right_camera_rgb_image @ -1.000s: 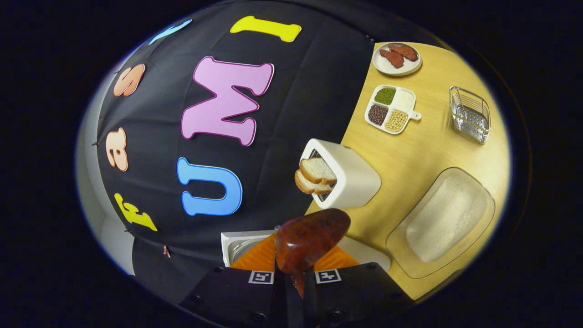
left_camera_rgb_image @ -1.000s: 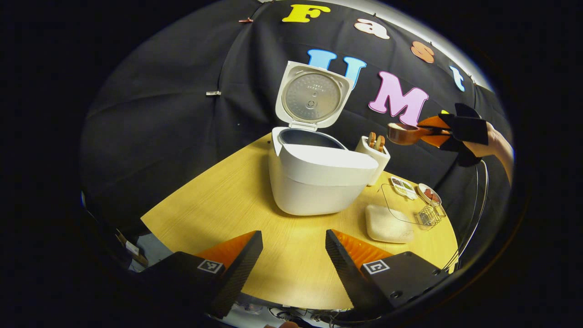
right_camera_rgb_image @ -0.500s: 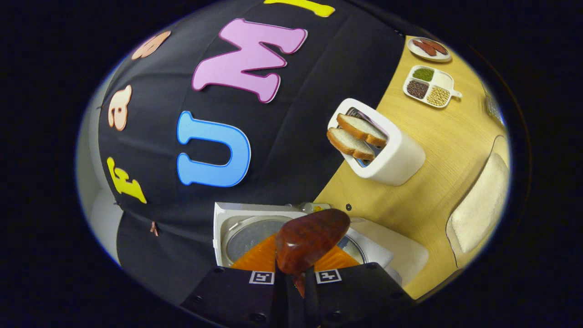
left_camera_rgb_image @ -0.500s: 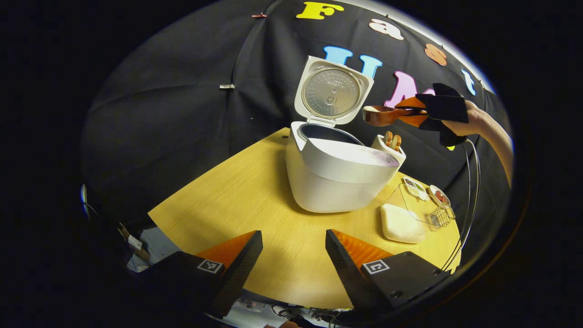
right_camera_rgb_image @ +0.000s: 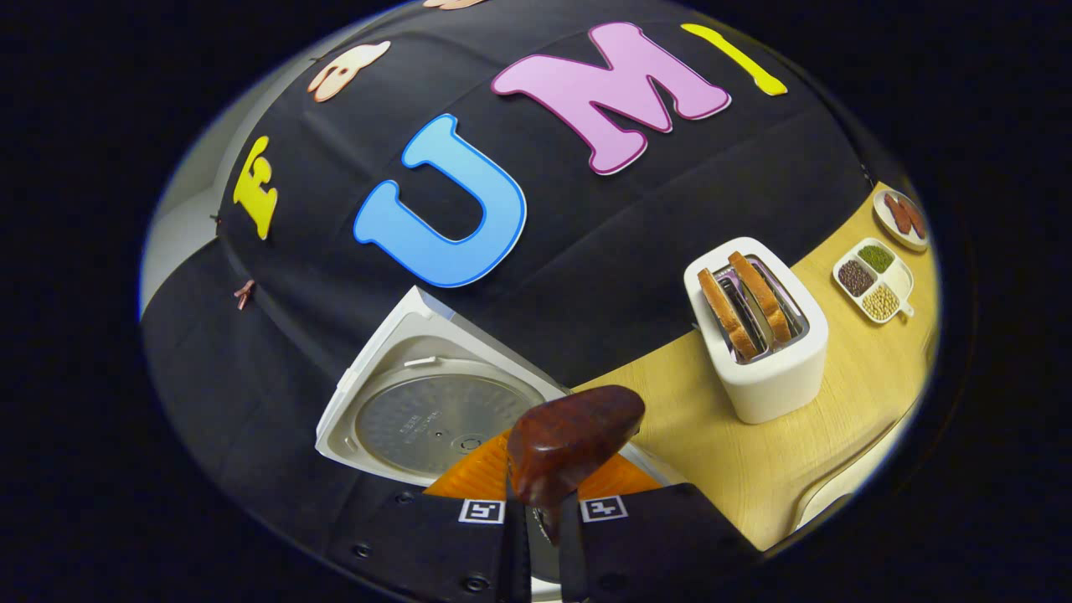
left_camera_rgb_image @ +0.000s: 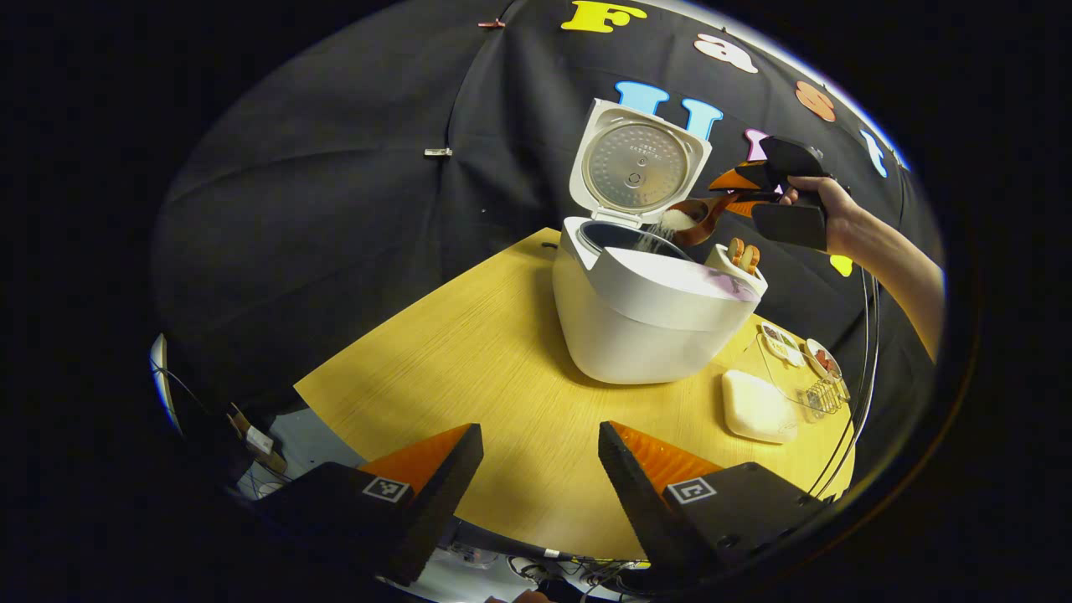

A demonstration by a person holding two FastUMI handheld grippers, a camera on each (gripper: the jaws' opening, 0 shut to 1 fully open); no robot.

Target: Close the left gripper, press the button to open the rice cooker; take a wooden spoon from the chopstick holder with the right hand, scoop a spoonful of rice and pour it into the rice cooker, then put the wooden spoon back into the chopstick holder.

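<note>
The white rice cooker stands on the wooden table with its lid raised. Over its pot, my right gripper, held by a hand, is shut on the handle of the wooden spoon. The spoon is tipped, and white rice falls from it into the pot. In the right gripper view the back of the spoon bowl rises from my right gripper, above the lid. My left gripper hangs open over the table's near edge, holding nothing.
A white toaster with two bread slices stands right of the cooker. Past it lie a divided dish of beans and a small plate. A clear tub of rice and a wire basket sit at the table's right.
My right gripper carried the spoon left from beside the toaster to over the pot and rolled it, so rice now pours out. The left gripper stayed open and drifted back.
</note>
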